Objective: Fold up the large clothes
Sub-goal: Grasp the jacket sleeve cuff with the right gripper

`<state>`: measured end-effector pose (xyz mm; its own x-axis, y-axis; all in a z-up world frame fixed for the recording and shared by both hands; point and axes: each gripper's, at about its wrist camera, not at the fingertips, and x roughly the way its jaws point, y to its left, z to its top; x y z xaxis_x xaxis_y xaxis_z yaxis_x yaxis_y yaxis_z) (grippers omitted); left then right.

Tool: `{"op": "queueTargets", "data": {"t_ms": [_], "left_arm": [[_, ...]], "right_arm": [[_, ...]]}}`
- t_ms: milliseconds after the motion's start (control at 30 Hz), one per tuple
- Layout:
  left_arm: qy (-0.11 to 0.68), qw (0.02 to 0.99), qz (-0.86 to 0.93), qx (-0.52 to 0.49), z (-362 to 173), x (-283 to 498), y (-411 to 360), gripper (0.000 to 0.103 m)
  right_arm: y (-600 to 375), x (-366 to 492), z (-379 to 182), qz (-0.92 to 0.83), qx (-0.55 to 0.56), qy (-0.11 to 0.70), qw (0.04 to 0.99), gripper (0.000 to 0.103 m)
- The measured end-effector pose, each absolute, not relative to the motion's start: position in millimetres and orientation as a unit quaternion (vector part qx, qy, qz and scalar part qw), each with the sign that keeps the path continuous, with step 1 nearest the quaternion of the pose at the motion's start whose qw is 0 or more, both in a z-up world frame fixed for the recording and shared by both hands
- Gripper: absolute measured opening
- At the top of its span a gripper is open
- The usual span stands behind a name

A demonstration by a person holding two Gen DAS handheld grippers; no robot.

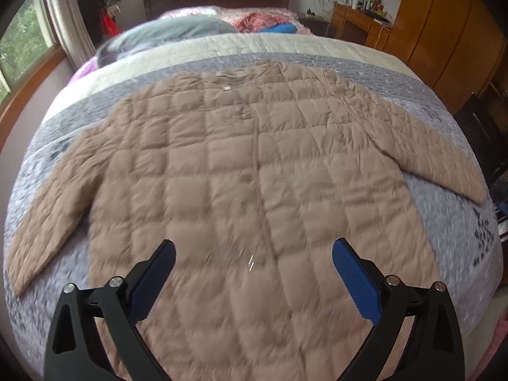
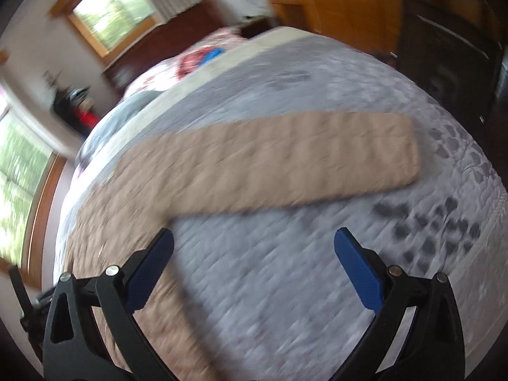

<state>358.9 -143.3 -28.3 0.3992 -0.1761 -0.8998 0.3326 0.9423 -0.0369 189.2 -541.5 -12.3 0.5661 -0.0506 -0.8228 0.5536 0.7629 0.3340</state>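
A tan quilted jacket (image 1: 241,171) lies flat on the bed, collar far from me, both sleeves spread out to the sides. My left gripper (image 1: 254,254) is open and empty, above the jacket's lower hem area. In the right wrist view the jacket's right sleeve (image 2: 285,165) stretches across the bed, its cuff to the right. My right gripper (image 2: 254,241) is open and empty, above the bedspread just below that sleeve, with the jacket's side edge (image 2: 133,222) at its left finger. This view is blurred.
The bed has a grey-lilac quilted bedspread (image 1: 444,209) with a cream band. Pillows and bedding (image 1: 177,31) lie by the dark headboard. A wooden desk and wardrobe (image 1: 422,28) stand to the right, windows (image 1: 19,41) to the left.
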Motion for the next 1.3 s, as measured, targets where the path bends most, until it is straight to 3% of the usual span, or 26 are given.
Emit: {"op": "queueTargets", "data": {"t_ms": [367,433,533,567,633,667,700,767,800,833,1033,1300], "left_arm": [[0.560,0.801,-0.207,0.042,-73.7,450.0,-214.4,0.097],[0.562,0.799,-0.212,0.042,-80.6,456.7,-222.3,0.087],[0.569,0.791,-0.222,0.030,-90.5,465.0,-227.9,0.081],[0.571,0.790,-0.223,0.024,-94.4,468.0,-228.6,0.079],[0.576,0.786,-0.225,0.010,-102.2,473.2,-227.2,0.062],[0.578,0.785,-0.223,0.007,-104.5,474.2,-226.4,0.059],[0.577,0.787,-0.218,0.003,-106.5,475.9,-224.5,0.054],[0.570,0.793,-0.215,0.000,-106.5,477.0,-220.9,0.048],[0.569,0.793,-0.217,-0.003,-105.9,477.1,-219.4,0.045],[0.568,0.793,-0.220,-0.007,-105.0,477.0,-216.6,0.041],[0.570,0.791,-0.222,-0.030,-105.7,479.1,-194.3,0.031],[0.567,0.791,-0.229,-0.038,-114.8,480.9,-187.3,0.027]], "right_arm": [[-688.2,168.0,-76.5,-0.296,0.392,0.438,0.753,0.100],[-698.4,164.6,-87.7,-0.288,0.412,0.440,0.744,0.100],[-706.0,166.3,-98.6,-0.273,0.422,0.443,0.743,0.100],[-709.0,167.9,-102.3,-0.269,0.425,0.443,0.742,0.097],[-707.8,173.2,-108.8,-0.268,0.429,0.445,0.739,0.091],[-706.6,175.8,-108.3,-0.274,0.422,0.446,0.740,0.087],[-704.8,179.9,-107.2,-0.278,0.414,0.448,0.742,0.071],[-700.7,189.2,-104.4,-0.266,0.413,0.450,0.746,0.050],[-699.3,191.8,-103.5,-0.254,0.419,0.449,0.748,0.024],[-696.5,195.3,-102.8,-0.236,0.426,0.445,0.751,0.019],[-657.8,219.8,-71.2,-0.171,0.390,0.413,0.805,0.017],[-650.7,235.5,-91.8,-0.260,0.352,0.464,0.770,0.013]]}}
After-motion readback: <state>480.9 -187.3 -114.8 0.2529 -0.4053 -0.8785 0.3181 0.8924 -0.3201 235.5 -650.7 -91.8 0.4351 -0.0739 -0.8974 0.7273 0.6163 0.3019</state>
